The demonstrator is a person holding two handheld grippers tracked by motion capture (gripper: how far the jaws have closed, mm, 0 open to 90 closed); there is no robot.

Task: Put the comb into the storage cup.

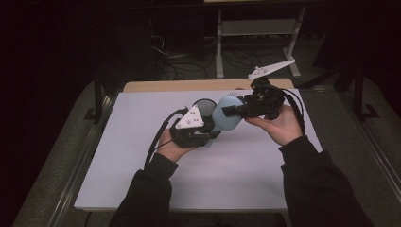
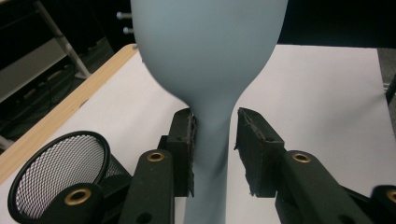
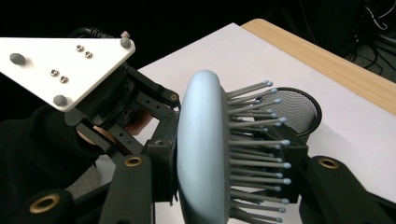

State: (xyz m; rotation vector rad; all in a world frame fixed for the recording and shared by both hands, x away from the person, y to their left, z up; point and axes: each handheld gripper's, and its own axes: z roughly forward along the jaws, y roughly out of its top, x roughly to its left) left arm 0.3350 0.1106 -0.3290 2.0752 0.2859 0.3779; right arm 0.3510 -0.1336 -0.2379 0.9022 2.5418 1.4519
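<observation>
Two grips: right fingers (image 3: 224, 182) clamp the hairbrush (image 3: 205, 154) head, left fingers (image 2: 215, 149) loosely flank its handle.

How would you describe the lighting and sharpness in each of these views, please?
High view: dim, the surroundings nearly black, the white table the one bright area. Left gripper view: the hairbrush is evenly lit and sharp, without glare. Right gripper view: the bristles are crisp, the background is black.
</observation>
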